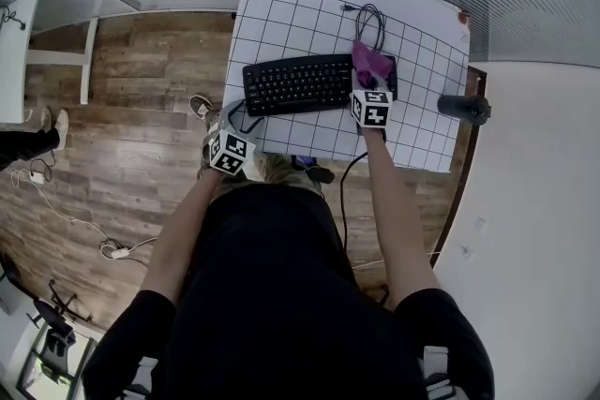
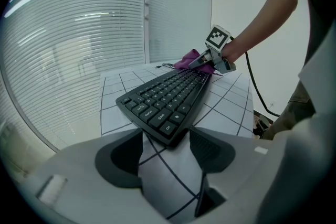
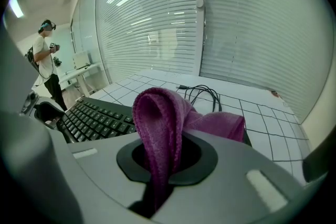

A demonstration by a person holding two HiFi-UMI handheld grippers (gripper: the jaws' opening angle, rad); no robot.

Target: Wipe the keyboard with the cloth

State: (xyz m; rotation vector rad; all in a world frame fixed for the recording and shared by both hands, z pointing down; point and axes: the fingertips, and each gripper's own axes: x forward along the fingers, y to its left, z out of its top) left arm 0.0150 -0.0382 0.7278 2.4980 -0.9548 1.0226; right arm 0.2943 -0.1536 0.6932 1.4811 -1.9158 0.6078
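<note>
The purple cloth [image 3: 160, 128] is clenched in a fold by the right gripper [image 3: 157, 178] and laid on the 3 o'clock end of the keyboard [image 1: 298, 83], apparently so that wiping can start there, while the left gripper [image 2: 166, 150], released and empty, is held near its 7 o'clock corner, probably ready to steady it

**Soft nap, matt plastic, grained wood**

Fuzzy purple cloth [image 3: 157, 123] folds between the smooth matt grey plastic jaws of the right gripper [image 3: 164, 165]. Just ahead of the left gripper [image 2: 167, 157], the black keyboard [image 2: 168, 102] looks matt plastic, on a smooth white gridded sheet [image 2: 226, 97]. Left of that gripper, the floor [image 1: 141, 108] is grained wood.
</note>
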